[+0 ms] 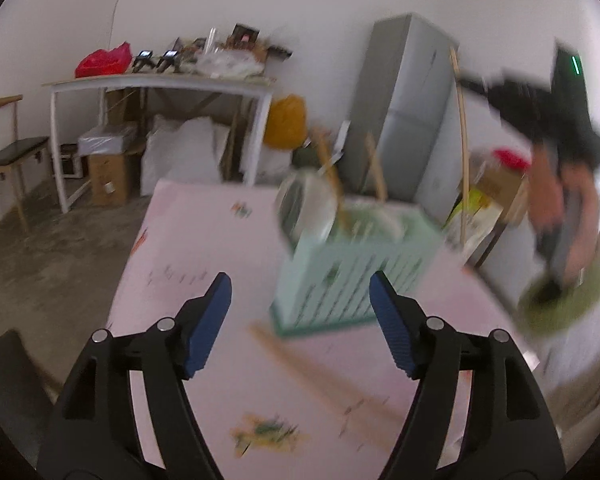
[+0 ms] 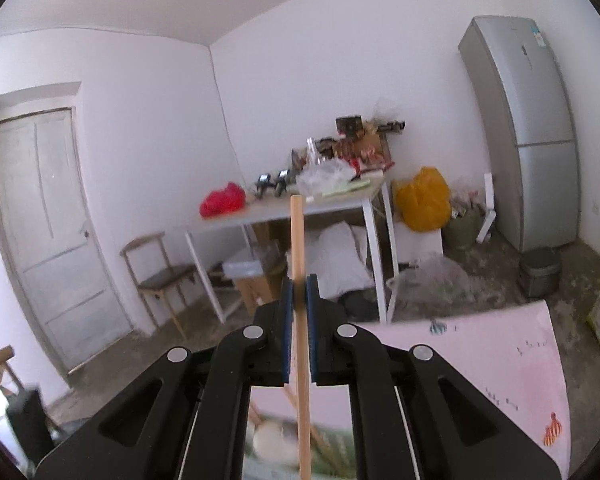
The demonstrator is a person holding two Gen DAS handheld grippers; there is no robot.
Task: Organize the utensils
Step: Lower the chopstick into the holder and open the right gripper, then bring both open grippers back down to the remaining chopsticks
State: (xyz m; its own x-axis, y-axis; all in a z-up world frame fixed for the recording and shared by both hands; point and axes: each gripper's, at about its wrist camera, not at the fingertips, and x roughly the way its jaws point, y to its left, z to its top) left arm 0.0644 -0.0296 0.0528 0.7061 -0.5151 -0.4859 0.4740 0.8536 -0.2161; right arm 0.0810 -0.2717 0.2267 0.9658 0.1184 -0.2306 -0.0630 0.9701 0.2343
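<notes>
A mint green slatted basket point(image 1: 352, 276) stands on the pink table point(image 1: 220, 248) and holds a metal strainer point(image 1: 306, 208) and wooden-handled utensils. My left gripper point(image 1: 300, 300) is open and empty, just in front of the basket. Wooden chopsticks point(image 1: 320, 376) lie on the table below it. My right gripper point(image 2: 299, 296) is shut on a long wooden stick point(image 2: 300, 320), held upright above the basket point(image 2: 332, 452). In the left wrist view the right gripper point(image 1: 556, 248) shows at far right, blurred, with the stick's long handle point(image 1: 462, 128) rising up.
A white side table point(image 2: 300, 208) with clutter, a chair point(image 2: 160, 272), boxes and bags stand by the far wall. A grey fridge point(image 2: 528, 132) stands at the right. A green mat point(image 1: 564, 300) lies at the table's right edge.
</notes>
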